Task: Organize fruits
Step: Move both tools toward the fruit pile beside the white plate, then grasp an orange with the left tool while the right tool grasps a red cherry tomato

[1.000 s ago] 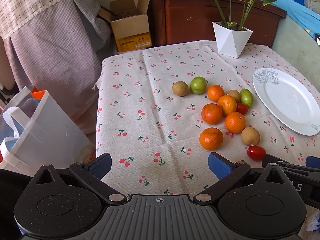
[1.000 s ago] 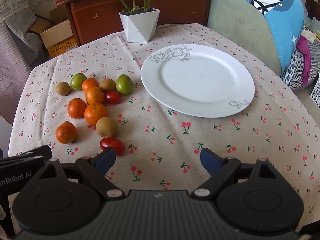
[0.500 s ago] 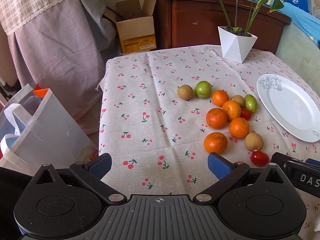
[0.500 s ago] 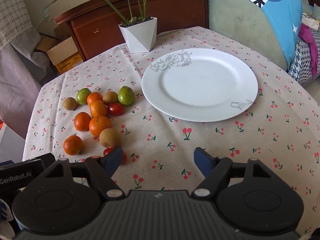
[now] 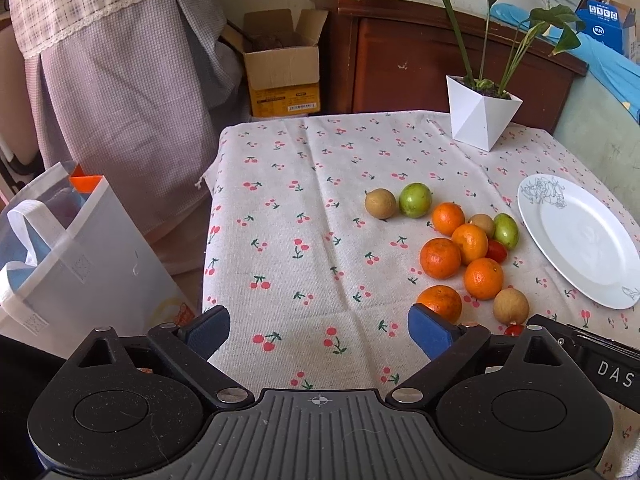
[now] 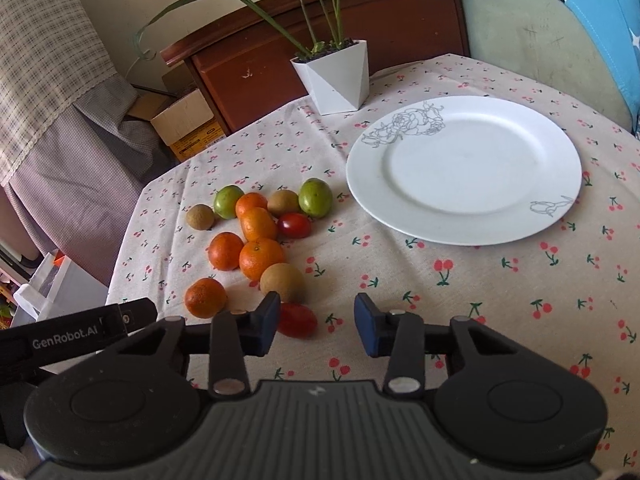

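Fruit cluster beside bare plate; right hand-held gripper half-closed, closing, tomato between, ungripped; left hand-held gripper wide, empty.

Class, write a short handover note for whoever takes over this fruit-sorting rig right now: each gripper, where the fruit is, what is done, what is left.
Right gripper: fingers part-way in, having just been closing, with the near red tomato by the left finger, partly between them; nothing gripped yet.
Left gripper: wide open, holding nothing, over bare cloth beside the nearest orange.
Fruit: oranges, green fruits, brown fruits and two tomatoes all lie in a cluster on the tablecloth, beside the white plate.
Done: nothing moved; the plate holds no fruit.
Left: probably grip the tomato first, then sort the rest.
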Demonstrator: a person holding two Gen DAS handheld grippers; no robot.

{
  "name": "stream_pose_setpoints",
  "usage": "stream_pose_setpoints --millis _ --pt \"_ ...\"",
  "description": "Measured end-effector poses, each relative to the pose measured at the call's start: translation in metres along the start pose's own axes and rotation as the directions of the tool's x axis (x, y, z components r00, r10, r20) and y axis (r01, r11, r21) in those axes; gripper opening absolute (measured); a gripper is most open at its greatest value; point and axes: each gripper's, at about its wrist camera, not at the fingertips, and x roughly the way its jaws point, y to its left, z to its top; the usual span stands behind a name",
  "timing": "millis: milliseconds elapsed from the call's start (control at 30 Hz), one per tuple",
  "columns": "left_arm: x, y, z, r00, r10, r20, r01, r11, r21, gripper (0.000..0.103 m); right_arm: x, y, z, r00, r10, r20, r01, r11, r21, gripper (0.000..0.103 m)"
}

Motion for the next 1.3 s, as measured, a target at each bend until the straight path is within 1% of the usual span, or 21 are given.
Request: stream_pose_setpoints --millis 133,233,367,467,533,633,700,800,867,933,1067,1133,1233,1300 --pt "0.001 0.000 -0.001 1.000 -0.004 0.010 0.004 1.000 0.001 0.091 0.001 0.005 -0.006 1.000 0.018 -0.013 -0.018 0.999 -0.040 0.040" --pt "0.002 -0.004 -0.002 1.000 -0.014 0.014 0.014 1.000 0.012 0.090 0.005 0.006 -0.009 1.000 0.016 -0.008 -0.017 0.998 -0.062 0.038" --pt "0.004 -0.010 -0.002 0.999 -0.042 0.017 0.042 0.999 0.027 0.087 0.008 0.011 -0.010 1.000 0.019 -0.002 -0.019 0.995 -0.094 0.032" --pt "0.005 -0.015 -0.003 0.997 -0.076 0.021 0.076 0.996 0.036 0.085 0.007 0.014 -0.012 1.000 0.011 0.010 -0.010 0.991 -0.136 0.025" --pt "0.007 -0.019 -0.004 0.996 -0.087 0.016 0.087 0.995 0.047 0.082 0.006 0.014 -0.012 1.000 0.019 0.011 -0.017 0.990 -0.143 0.023" --pt "0.008 -0.026 -0.005 0.995 -0.094 0.012 0.093 0.993 0.066 0.078 0.004 0.013 -0.013 1.000 0.008 0.023 -0.005 0.988 -0.152 0.022" --pt "0.009 -0.030 -0.006 0.994 -0.108 0.011 0.107 0.992 0.071 0.076 0.002 0.009 -0.012 1.000 0.005 0.030 -0.001 0.991 -0.137 0.022" --pt "0.012 -0.033 -0.006 0.992 -0.127 0.012 0.126 0.990 0.062 0.076 -0.002 0.003 -0.009 0.999 0.010 0.039 -0.005 0.994 -0.111 0.022" --pt "0.014 -0.036 -0.007 0.992 -0.125 0.009 0.124 0.990 0.070 0.073 -0.005 0.000 -0.008 0.999 0.005 0.050 0.000 0.995 -0.097 0.022" --pt "0.017 -0.037 -0.007 0.991 -0.133 0.002 0.132 0.989 0.069 0.066 -0.007 -0.004 -0.006 0.998 -0.004 0.060 0.009 0.996 -0.085 0.022" --pt "0.021 -0.040 -0.008 0.990 -0.144 0.004 0.143 0.988 0.065 0.059 -0.008 -0.012 -0.004 0.998 -0.004 0.061 0.006 0.999 -0.042 0.022" --pt "0.022 -0.043 -0.008 0.988 -0.153 0.005 0.152 0.986 0.070 0.051 -0.008 -0.014 -0.004 0.998 -0.007 0.061 0.009 1.000 -0.030 0.020" --pt "0.022 -0.046 -0.010 0.988 -0.156 0.013 0.154 0.984 0.087 0.044 -0.008 -0.016 -0.003 0.998 -0.003 0.058 0.004 1.000 -0.022 0.019" --pt "0.022 -0.047 -0.010 0.987 -0.162 0.015 0.160 0.983 0.090 0.041 -0.007 -0.016 -0.004 0.999 -0.004 0.053 0.005 1.000 -0.022 0.019"
